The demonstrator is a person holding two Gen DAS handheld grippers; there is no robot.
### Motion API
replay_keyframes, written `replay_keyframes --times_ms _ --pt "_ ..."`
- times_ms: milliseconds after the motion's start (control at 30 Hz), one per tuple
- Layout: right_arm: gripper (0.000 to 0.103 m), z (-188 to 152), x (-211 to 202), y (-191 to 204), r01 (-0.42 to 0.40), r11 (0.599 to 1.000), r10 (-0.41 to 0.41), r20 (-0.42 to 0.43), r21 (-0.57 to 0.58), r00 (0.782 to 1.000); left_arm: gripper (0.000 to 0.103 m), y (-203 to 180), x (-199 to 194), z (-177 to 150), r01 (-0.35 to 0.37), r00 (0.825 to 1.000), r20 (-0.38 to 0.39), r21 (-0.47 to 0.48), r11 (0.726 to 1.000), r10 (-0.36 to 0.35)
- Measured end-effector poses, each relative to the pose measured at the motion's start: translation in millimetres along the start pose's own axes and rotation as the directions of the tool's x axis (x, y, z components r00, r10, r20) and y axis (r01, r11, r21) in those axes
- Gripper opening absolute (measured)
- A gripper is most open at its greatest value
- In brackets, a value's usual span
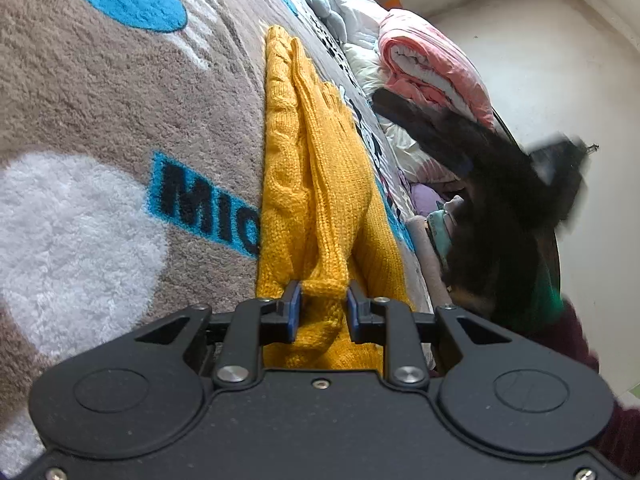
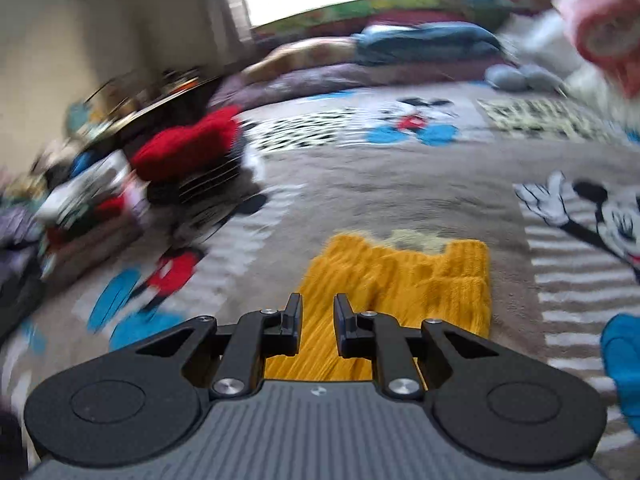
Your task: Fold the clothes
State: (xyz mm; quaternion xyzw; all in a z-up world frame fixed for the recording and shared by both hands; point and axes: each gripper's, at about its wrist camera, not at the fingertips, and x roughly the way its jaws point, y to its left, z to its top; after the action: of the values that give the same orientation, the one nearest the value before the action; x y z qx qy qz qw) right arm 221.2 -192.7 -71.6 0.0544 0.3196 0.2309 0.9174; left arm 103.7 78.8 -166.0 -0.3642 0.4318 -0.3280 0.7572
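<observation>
**Left tongs on sweater cuff, right tongs free above it**

Obs, both wrist views:

- Yellow knit sweater lies folded lengthwise in a narrow strip on the Mickey-print blanket covering the bed. In right wrist view the sweater sits just ahead of the tongs, w/ blanket all around.
- Left tongs: clamped on a ribbed edge of the sweater, prob. a cuff or hem; knit bunched between the blue pads. Gap narrow, filled by fabric.
- Right tongs: fingers apart by a small gap, nothing between them. Over the sweater's near edge; contact w/ fabric can't be told, frame motion-blurred.
- Pink quilt rolled at the far side of the bed.
- Clothes pile, red and mixed colours, on blanket well apart from sweater, to its left.
</observation>
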Motion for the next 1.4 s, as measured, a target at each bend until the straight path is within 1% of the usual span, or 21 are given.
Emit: replay_keyframes --times_ms 100,167,233,333,433,500,533,600,667,733,833,900,933,1000,1067,1133,1167,1200,1267,1367,1400 --pt "0.019 -23.9 -19.5 31.5 -0.052 0.992 0.05 -0.024 -0.118 0.998 0.023 -0.5 1.8 -1.7 -0.009 1.0 0.002 0.002 1.0 0.009" --pt "0.022 -42.6 -19.9 51.0 -0.065 0.979 0.056 -0.049 -0.194 0.997 0.023 -1.3 3.5 -3.0 -0.015 1.0 0.003 0.006 1.0 0.015" --pt "0.023 -61.0 -9.3 64.8 -0.053 0.963 0.03 -0.091 -0.263 0.995 0.022 -2.3 6.0 -3.8 -0.029 1.0 0.006 0.016 0.999 0.029" --pt "0.024 -78.8 6.4 72.7 -0.013 0.948 -0.021 -0.101 -0.318 0.995 0.022 -4.8 6.6 -3.0 -0.033 0.999 0.012 0.024 0.999 0.033" --pt "0.024 -74.0 3.4 71.8 -0.006 0.963 -0.025 -0.109 -0.271 0.994 0.022 -7.6 2.9 -2.2 -0.032 0.999 0.027 0.049 0.998 0.031" --pt "0.024 -71.9 -7.8 71.0 -0.01 0.971 -0.012 -0.09 -0.238 0.996 0.026 -11.3 -3.5 -4.1 -0.036 0.999 0.044 0.072 0.997 0.032" --pt "0.025 -72.8 -15.8 69.7 -0.017 0.976 0.002 -0.069 -0.217 0.998 0.027 -15.1 -4.2 -4.5 -0.039 0.998 0.056 0.088 0.995 0.034" --pt "0.026 -75.9 -37.5 67.7 -0.011 0.981 0.008 -0.016 -0.196 1.0 0.029 -25.4 -11.1 -7.8 -0.066 0.995 0.09 0.149 0.987 0.053" --pt "0.026 -82.4 -60.0 61.9 0.008 0.982 -0.003 0.029 -0.188 1.0 0.029 -37.9 -17.0 -11.0 -0.116 0.986 0.144 0.234 0.965 0.083" --pt "0.026 -91.0 -79.2 55.1 0.03 0.984 -0.019 0.065 -0.176 0.998 0.029 -52.1 -22.0 -15.2 -0.179 0.967 0.231 0.319 0.931 0.107" --pt "0.026 -107.7 -96.6 45.0 0.063 0.988 -0.051 0.094 -0.139 0.994 0.029 -69.0 -22.0 -24.1 -0.226 0.937 0.34 0.409 0.884 0.082" --pt "0.026 -118.9 -108.3 38.2 0.085 0.99 -0.072 0.113 -0.113 0.991 0.029 -78.5 -9.9 -27.5 -0.245 0.922 0.382 0.455 0.856 0.061" --pt "0.026 -124.5 -114.1 34.8 0.096 0.99 -0.083 0.122 -0.1 0.989 0.029 -82.9 -1.5 -29.5 -0.256 0.921 0.386 0.488 0.834 0.056" --pt "0.026 -135.7 -125.8 28.1 0.117 0.99 -0.106 0.14 -0.073 0.984 0.029 -87.4 12.9 -34.0 -0.289 0.922 0.379 0.541 0.79 0.078" --pt "0.026 -148.1 -129.1 29.0 0.133 0.988 -0.121 0.15 -0.078 0.981 0.029 -91.6 27.1 -38.6 -0.32 0.923 0.372 0.591 0.74 0.102" --pt "0.026 -154.3 -123.4 30.3 0.139 0.986 -0.126 0.137 -0.095 0.983 0.029 -86.9 33.4 -39.3 -0.333 0.925 0.357 0.603 0.725 0.127" --pt "0.026 -156.8 -119.8 30.8 0.142 0.984 -0.129 0.128 -0.104 0.983 0.029 -82.8 40.5 -37.4 -0.347 0.926 0.342 0.608 0.714 0.16" --pt "0.026 -159.4 -116.2 31.3 0.145 0.983 -0.131 0.12 -0.114 0.984 0.029 -77.0 50.4 -35.2 -0.384 0.919 0.326 0.612 0.691 0.222" --pt "0.026 -164.4 -109.0 32.3 0.15 0.98 -0.137 0.102 -0.133 0.985 0.029 -69.4 61.0 -37.9 -0.419 0.908 0.314 0.629 0.655 0.279" --pt "0.027 -170.9 -100.1 29.6 0.156 0.978 -0.144 0.091 -0.136 0.985 0.029 -64.6 59.9 -35.7 -0.424 0.905 0.311 0.617 0.663 0.289" --pt "0.027 -171.6 -99.0 29.5 0.159 0.978 -0.147 0.089 -0.139 0.985 0.029 -64.5 59.0 -36.4 -0.425 0.905 0.315 0.617 0.662 0.288"
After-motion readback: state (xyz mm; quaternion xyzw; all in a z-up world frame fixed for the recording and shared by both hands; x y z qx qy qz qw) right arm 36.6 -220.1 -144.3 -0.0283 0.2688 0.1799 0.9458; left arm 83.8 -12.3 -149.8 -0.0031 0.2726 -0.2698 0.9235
